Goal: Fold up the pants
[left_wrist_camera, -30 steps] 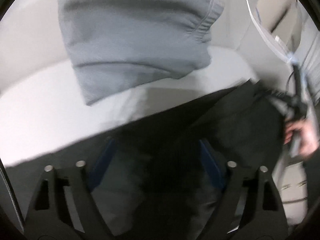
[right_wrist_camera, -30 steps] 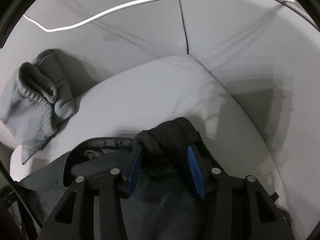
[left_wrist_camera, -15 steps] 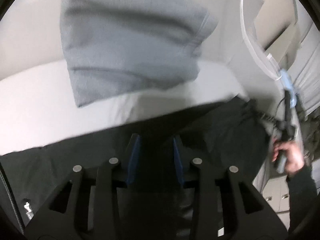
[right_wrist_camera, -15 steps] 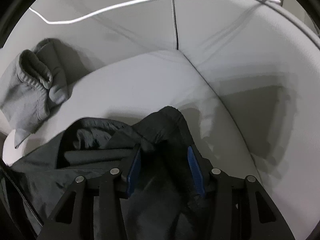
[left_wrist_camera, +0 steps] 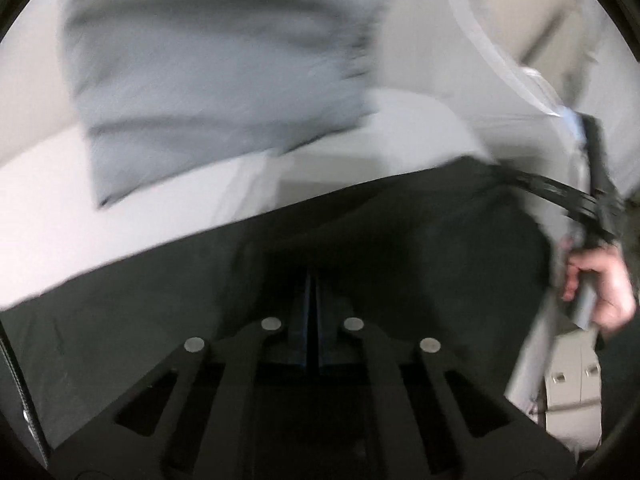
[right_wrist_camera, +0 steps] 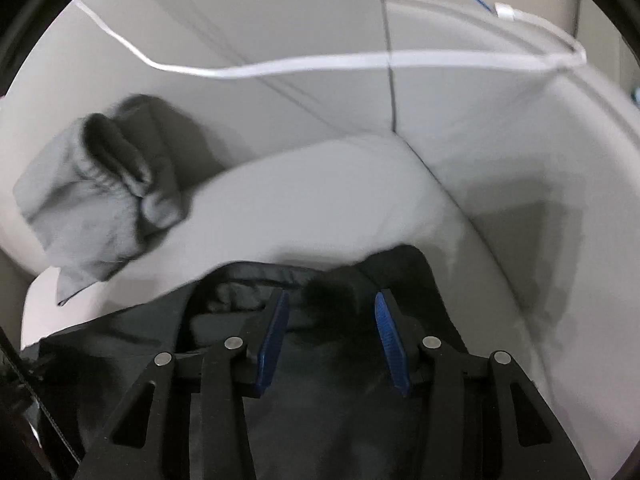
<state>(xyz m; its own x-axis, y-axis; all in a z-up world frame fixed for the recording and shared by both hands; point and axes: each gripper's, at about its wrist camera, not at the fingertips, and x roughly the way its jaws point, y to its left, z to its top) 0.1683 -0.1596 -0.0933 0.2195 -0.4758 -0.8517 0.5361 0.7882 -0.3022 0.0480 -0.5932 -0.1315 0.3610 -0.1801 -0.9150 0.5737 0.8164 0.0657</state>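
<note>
- Grey sweatpants (right_wrist_camera: 92, 208): a bunched grey garment at far left of the right wrist view, leaning against the pale sofa backrest (right_wrist_camera: 280, 12); in the left wrist view it fills the upper left, blurred.
- Dark pants (left_wrist_camera: 400, 240): spread across the light seat cushion (right_wrist_camera: 320, 200), taking up the lower half of both views. Their upper edge runs diagonally across the left wrist view, and a bunched end rises between the blue pads in the right wrist view.
- Left tongs (left_wrist_camera: 313, 292): pressed together at centre of the left wrist view, blue pads meeting with no gap to be seen, low against the dark cloth. Whether a fold of cloth is caught between them cannot be told, since the tips merge with the black fabric.
- Right tongs (right_wrist_camera: 330, 308): partly apart, with a thick dark wad of the pants filling the space between the blue pads (right_wrist_camera: 276, 332); the pads appear to bear on it.
- White cable (right_wrist_camera: 304, 66): draped across the backrest above the cushion.
- Right hand (left_wrist_camera: 600, 288): at the right edge of the left wrist view, wrapped around a grey handle, with black rods reaching from it to the edge of the pants.
</note>
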